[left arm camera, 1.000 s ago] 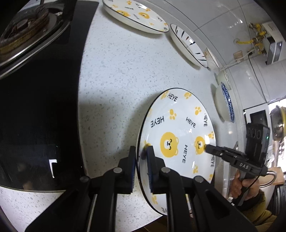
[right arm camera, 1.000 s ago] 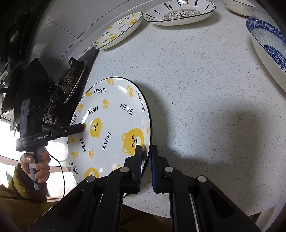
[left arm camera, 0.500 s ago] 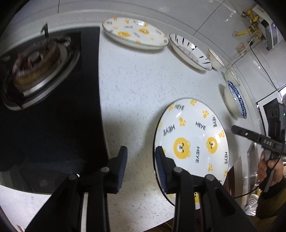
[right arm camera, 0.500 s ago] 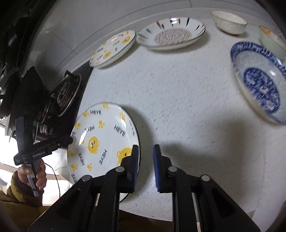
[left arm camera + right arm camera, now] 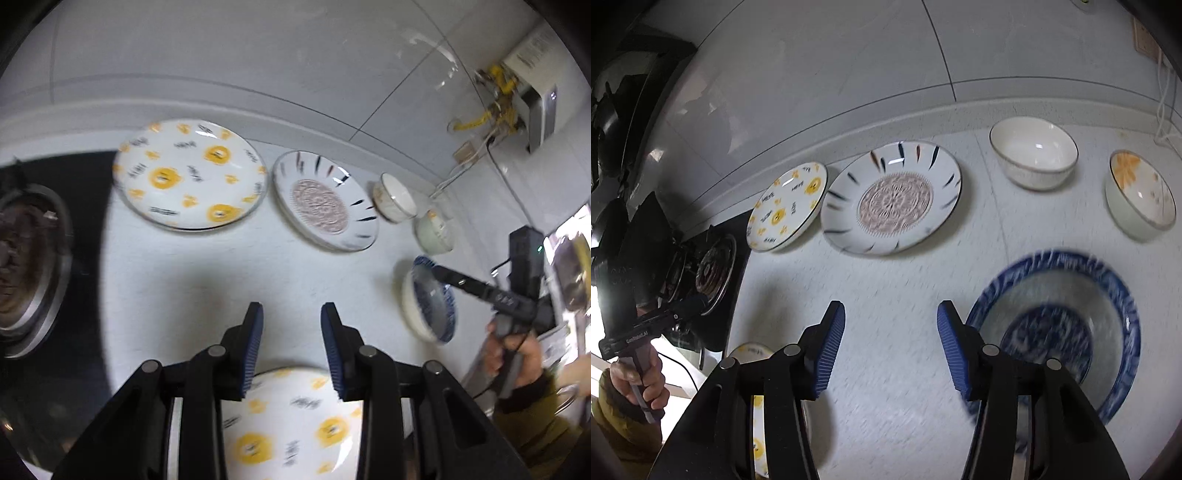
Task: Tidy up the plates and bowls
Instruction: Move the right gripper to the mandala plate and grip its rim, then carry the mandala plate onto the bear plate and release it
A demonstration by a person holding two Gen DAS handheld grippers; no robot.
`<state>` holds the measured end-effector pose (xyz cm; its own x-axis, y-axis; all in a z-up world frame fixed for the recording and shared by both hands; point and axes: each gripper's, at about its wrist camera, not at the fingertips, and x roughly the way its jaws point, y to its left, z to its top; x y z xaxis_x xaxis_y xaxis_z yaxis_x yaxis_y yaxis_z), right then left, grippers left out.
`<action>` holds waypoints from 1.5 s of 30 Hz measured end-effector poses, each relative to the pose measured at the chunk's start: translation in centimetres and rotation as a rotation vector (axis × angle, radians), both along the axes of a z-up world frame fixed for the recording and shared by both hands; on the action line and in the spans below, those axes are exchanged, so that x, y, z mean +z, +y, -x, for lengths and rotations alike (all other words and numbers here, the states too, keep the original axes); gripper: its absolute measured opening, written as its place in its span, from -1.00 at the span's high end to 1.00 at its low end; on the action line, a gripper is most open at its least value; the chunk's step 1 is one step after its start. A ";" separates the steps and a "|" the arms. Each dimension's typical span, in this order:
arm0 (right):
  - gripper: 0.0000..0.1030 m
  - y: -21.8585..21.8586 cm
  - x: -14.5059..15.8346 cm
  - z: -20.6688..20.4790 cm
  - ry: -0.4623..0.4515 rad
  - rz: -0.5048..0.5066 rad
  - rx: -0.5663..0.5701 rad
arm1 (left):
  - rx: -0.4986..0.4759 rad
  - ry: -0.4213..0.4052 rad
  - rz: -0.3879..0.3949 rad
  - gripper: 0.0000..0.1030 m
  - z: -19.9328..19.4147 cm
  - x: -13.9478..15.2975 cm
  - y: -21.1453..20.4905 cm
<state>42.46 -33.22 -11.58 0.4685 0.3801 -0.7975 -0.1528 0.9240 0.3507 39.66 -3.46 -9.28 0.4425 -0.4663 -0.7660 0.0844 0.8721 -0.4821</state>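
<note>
The left gripper (image 5: 291, 325) is spread wide, holding nothing, above the speckled white counter (image 5: 207, 280); the near bear-print plate (image 5: 288, 421) lies flat beneath its arms, untouched. The right gripper (image 5: 891, 345) is likewise released and empty, its right finger just beside the blue-patterned bowl (image 5: 1067, 332). Along the far wall sit a second bear-print plate (image 5: 786, 208) lettered "HEYE", a patterned plate (image 5: 892, 199), a white bowl (image 5: 1034, 153) and an orange-flower bowl (image 5: 1141, 195). The left tool's body reads "GenRobot.AI".
</note>
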 end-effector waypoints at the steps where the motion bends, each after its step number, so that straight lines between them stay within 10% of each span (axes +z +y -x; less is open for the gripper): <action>1: 0.03 -0.3 0.0 -1.2 0.003 0.004 0.007 | 0.008 0.013 0.025 0.39 -1.4 -0.3 -0.6; 6: -0.10 -1.8 -1.1 -6.0 0.054 -0.003 0.017 | 0.071 0.079 0.088 -0.39 -6.9 -2.6 -2.8; 30: -0.17 -1.2 -6.9 -17.7 0.125 0.032 -0.001 | 0.141 0.212 0.028 -0.38 -16.7 -9.7 -8.2; 39: 0.57 -0.6 -8.4 -18.4 0.149 0.028 0.054 | 0.146 0.194 0.045 -0.34 -18.3 -10.3 -9.2; 45: 0.68 -1.0 -8.6 -17.5 0.171 0.020 0.067 | 0.199 0.190 0.044 0.59 -17.9 -10.9 -7.5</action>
<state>59.98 -34.25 -20.16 0.2994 0.3888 -0.8713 -0.1535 0.9209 0.3582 57.55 -10.93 -20.16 0.3787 -0.4192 -0.8252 -0.1821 0.8404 -0.5105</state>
